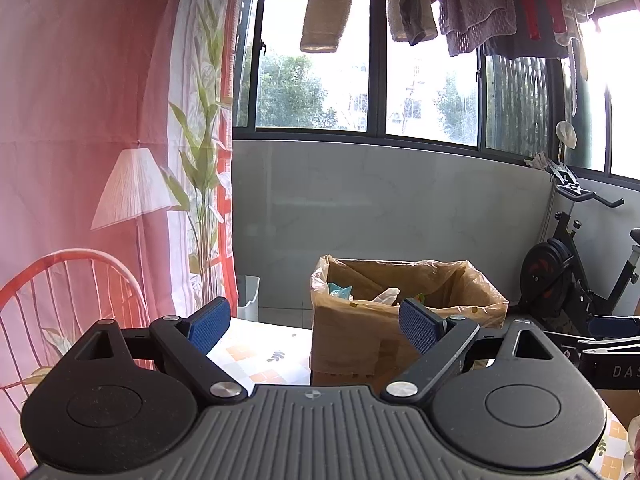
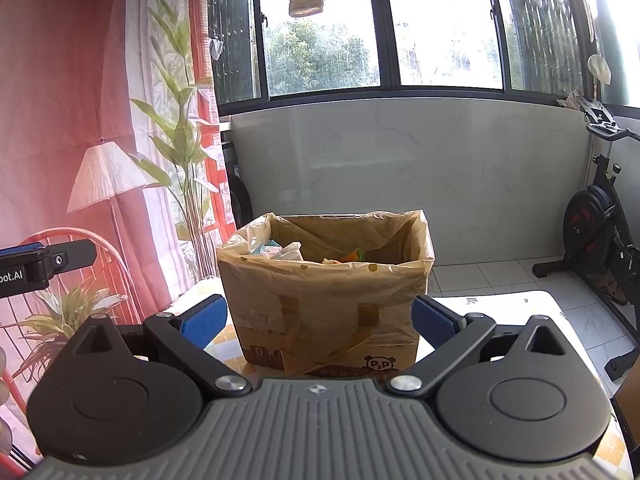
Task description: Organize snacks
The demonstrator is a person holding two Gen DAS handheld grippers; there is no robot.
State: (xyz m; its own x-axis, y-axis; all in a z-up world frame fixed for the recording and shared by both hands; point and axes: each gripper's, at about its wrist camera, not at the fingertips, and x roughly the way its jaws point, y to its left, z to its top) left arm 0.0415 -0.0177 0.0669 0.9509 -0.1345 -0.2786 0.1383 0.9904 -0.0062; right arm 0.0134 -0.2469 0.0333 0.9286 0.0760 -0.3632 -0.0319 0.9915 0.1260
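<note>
Both grippers are hovering over the table, level, cameras facing the far window.

Cardboard box, lined with a plastic bag, is standing upright on the table. In the right wrist view it is sitting straight ahead, centred between the two blue pads. In the left wrist view the same box is lying ahead and to the right, its left wall falling mid-gap.

Judgement: the right gripper is lined up better on the box; the left gripper is sitting off to its left. Which is nearer, cannot tell.

Snacks are showing inside the box below the rim: a pale blue packet at the left, white wrappers mid, something orange and green further right. No loose snacks are showing on the table in either view.

Right gripper: jaws spread wide, nothing between them, touching nothing. Left gripper: also wide, empty, not in contact with the box.

Box opening is facing up, so any drop or reach would be going in from above the near rim. The bag's overhang looks slack and could be catching on a finger.
</note>
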